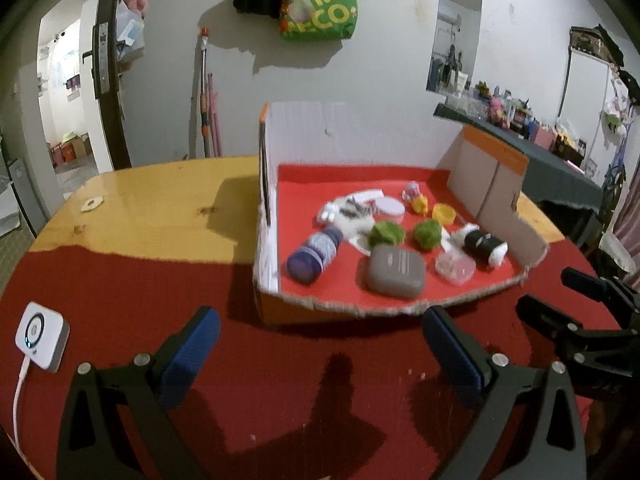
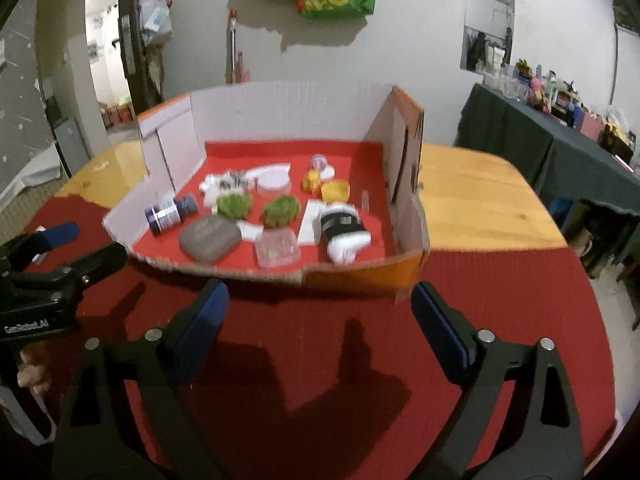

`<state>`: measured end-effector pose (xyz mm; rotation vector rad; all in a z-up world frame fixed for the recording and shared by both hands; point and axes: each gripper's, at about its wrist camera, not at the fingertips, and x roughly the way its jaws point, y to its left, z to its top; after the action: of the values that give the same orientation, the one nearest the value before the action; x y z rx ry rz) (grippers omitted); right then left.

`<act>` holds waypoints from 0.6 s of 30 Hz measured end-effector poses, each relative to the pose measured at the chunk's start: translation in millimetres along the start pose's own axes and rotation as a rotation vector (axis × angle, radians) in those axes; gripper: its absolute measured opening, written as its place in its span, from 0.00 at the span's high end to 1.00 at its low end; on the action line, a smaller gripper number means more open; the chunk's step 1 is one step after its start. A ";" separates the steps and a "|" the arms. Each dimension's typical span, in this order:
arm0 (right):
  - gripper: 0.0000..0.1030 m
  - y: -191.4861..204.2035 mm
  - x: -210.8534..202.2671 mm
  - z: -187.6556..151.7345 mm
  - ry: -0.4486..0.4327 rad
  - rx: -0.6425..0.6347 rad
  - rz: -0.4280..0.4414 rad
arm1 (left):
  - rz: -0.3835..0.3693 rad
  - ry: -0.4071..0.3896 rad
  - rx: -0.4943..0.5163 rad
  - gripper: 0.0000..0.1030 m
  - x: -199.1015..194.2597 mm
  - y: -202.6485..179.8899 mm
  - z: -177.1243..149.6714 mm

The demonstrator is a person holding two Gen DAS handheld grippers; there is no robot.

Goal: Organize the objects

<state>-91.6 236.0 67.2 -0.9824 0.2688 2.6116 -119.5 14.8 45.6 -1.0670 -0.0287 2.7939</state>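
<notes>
The left gripper [image 1: 320, 344] and the right gripper [image 2: 320, 328] both hang over the red mat [image 2: 304, 360] with jaws spread wide and nothing between the blue ribbed pads. Just beyond both pairs of jaws sits the cardboard box [image 2: 360, 276], its near wall cut low and ragged, its floor lined red.

Inside it, straight ahead of the left jaws, lies the grey case [image 1: 394, 272]: a rounded, matte pebble shape, probably rigid and light, best taken across its narrower width. Beyond the left finger of that gripper lies a blue bottle [image 1: 314, 256] on its side; being a smooth cylinder it may roll, so a pinch across the body looks safest. Two green pompoms [image 2: 280, 210] look fuzzy and soft and should squash under the pads without harm. The clear plastic box [image 2: 277, 252], straight ahead between the right jaws, seems thin-walled and slippery, so a gentle squeeze on opposite flat sides suits it. The black-and-white plush [image 2: 342, 230], beyond the right finger of that gripper, is soft and can be gripped round its middle.

A white device [image 1: 40, 336] with a cable rests outside the left finger of the left gripper.
</notes>
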 end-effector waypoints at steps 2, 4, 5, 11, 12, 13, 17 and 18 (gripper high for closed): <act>0.08 -0.5 3.3 -6.3 0.021 0.018 0.004 | -0.001 0.015 -0.005 0.00 1.2 -0.1 -3.4; 0.08 -2.7 8.3 -10.3 0.044 0.030 0.005 | 0.001 0.036 -0.007 0.00 5.0 -0.3 -7.6; 0.08 -3.8 11.5 -11.9 0.059 0.037 -0.003 | 0.000 0.042 -0.008 0.00 6.8 -0.2 -9.9; 0.08 -10.7 26.4 -17.0 0.117 0.058 -0.047 | 0.008 0.144 -0.033 0.00 29.7 0.3 -19.8; 0.08 -11.1 28.7 -17.3 0.127 0.059 -0.053 | 0.009 0.156 -0.036 0.00 32.8 0.2 -21.0; 0.08 -11.2 31.4 -17.9 0.139 0.059 -0.060 | 0.010 0.171 -0.040 0.00 36.2 0.1 -22.5; 0.08 -13.4 41.7 -22.2 0.201 0.069 -0.076 | 0.036 0.176 -0.020 0.00 39.5 -4.4 -25.3; 0.08 -12.9 40.8 -21.7 0.197 0.066 -0.079 | 0.045 0.179 -0.015 0.00 40.5 -4.8 -25.6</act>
<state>-102.3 251.7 23.1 -1.2039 0.3543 2.4216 -131.7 24.6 0.1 -1.3322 -0.0057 2.7289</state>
